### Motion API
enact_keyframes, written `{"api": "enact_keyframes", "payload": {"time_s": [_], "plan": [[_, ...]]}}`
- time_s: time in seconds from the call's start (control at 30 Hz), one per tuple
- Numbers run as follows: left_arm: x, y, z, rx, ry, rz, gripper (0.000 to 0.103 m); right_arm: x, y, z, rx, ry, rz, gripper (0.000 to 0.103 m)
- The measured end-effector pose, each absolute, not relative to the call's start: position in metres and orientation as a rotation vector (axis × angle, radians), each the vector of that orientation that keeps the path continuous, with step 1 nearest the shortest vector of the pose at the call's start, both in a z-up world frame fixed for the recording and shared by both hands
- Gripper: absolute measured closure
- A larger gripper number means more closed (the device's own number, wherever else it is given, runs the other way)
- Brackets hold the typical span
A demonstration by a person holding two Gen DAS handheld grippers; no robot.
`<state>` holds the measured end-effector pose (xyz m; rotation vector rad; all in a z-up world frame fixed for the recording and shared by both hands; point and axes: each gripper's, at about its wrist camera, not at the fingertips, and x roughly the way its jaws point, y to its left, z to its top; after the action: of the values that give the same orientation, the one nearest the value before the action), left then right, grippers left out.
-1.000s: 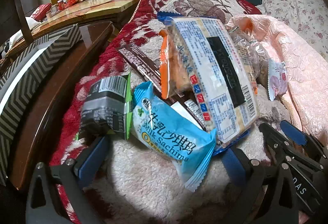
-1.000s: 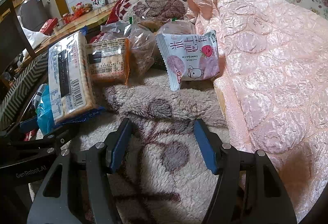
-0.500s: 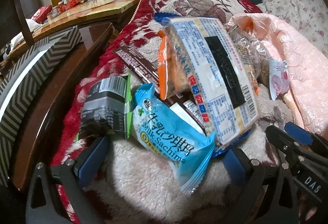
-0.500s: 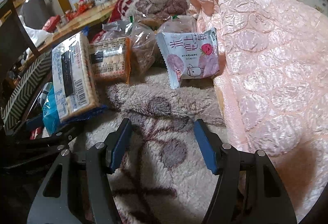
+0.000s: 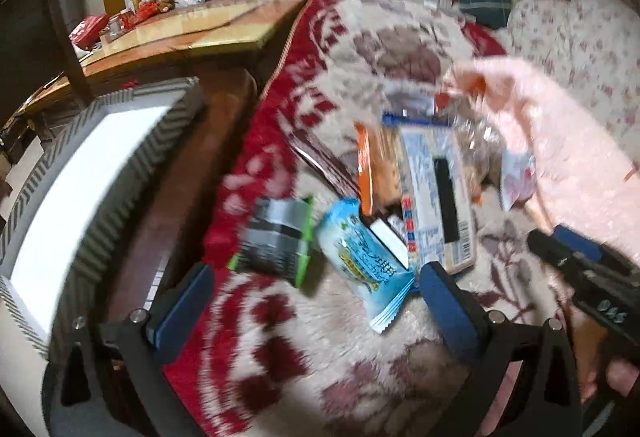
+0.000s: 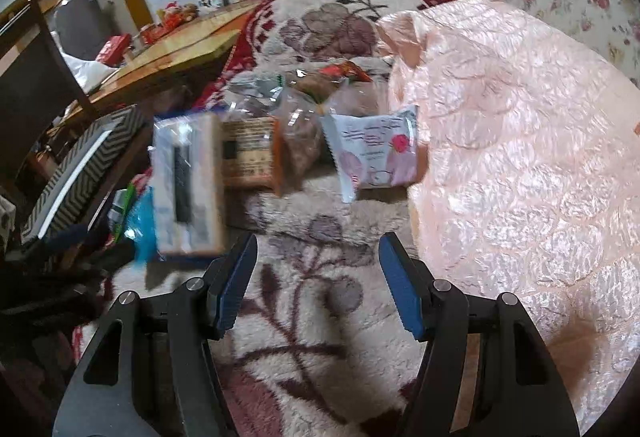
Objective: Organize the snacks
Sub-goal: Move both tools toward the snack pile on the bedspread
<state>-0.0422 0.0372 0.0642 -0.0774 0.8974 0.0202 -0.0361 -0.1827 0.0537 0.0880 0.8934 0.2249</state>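
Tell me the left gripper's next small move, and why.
Probably ease the left gripper forward and down over the light blue snack packet. Its jaws stand open and empty, the packet lies nearest between them on the fleece blanket, and the striped box waits to the left.

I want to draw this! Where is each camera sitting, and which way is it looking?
Left wrist view: sits on the left gripper, looking forward and down over its open blue fingers at the blue snack packet and dark green-edged packet on the fluffy blanket; the right gripper shows at the side.
Right wrist view: sits on the right gripper, looking over its open fingers at the pink-and-white packet beside the pink quilt.
Both show: the long biscuit pack, the striped box.
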Motion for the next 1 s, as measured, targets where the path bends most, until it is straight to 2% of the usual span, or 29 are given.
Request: {"api": "enact_keyframes", "payload": {"time_s": [0.2,0.67,0.8,1.0], "plan": [[-0.046,0.055,0.079,-0.117,0.915,0.010,0.000,-0.035,-0.169,0.061,0.087,0.894,0.284,0.039],[-0.038,0.059,0.077,-0.158,0.923,0.014,0.000,-0.040,-0.151,0.075,0.026,0.875,0.345,0.039],[-0.036,0.067,0.075,-0.166,0.932,0.023,0.004,-0.040,-0.148,0.073,0.020,0.880,0.353,0.039],[-0.036,0.070,0.073,-0.169,0.926,0.033,0.005,-0.039,-0.147,0.074,0.019,0.879,0.360,0.039]]}}
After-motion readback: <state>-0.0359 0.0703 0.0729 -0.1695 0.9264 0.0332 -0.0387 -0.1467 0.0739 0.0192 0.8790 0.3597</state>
